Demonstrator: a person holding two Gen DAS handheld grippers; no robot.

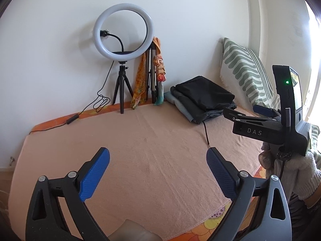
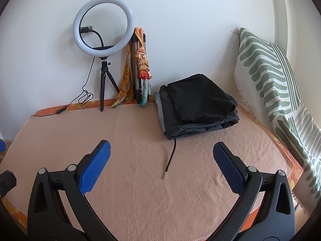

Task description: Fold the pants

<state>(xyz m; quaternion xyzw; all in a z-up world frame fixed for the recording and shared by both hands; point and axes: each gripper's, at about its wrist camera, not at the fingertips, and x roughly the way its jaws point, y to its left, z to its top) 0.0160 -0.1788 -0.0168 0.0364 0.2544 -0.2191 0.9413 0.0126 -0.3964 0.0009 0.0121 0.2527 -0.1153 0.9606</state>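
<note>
A stack of folded pants, black ones (image 2: 197, 102) on top of grey and blue-grey ones, lies at the far right of the peach blanket (image 2: 130, 140); it also shows in the left wrist view (image 1: 202, 98). A dark drawstring (image 2: 170, 156) trails from the stack toward me. My left gripper (image 1: 158, 156) is open and empty above the blanket's near part. My right gripper (image 2: 161, 150) is open and empty, short of the stack, its tips on either side of the drawstring. The right gripper's body (image 1: 266, 124) shows at the right of the left wrist view.
A ring light on a small tripod (image 2: 103, 26) stands at the back by the wall, its cable (image 2: 78, 100) running left. A folded tripod with a colourful scarf (image 2: 140, 64) leans beside it. A green-striped pillow (image 2: 268, 80) lines the right side.
</note>
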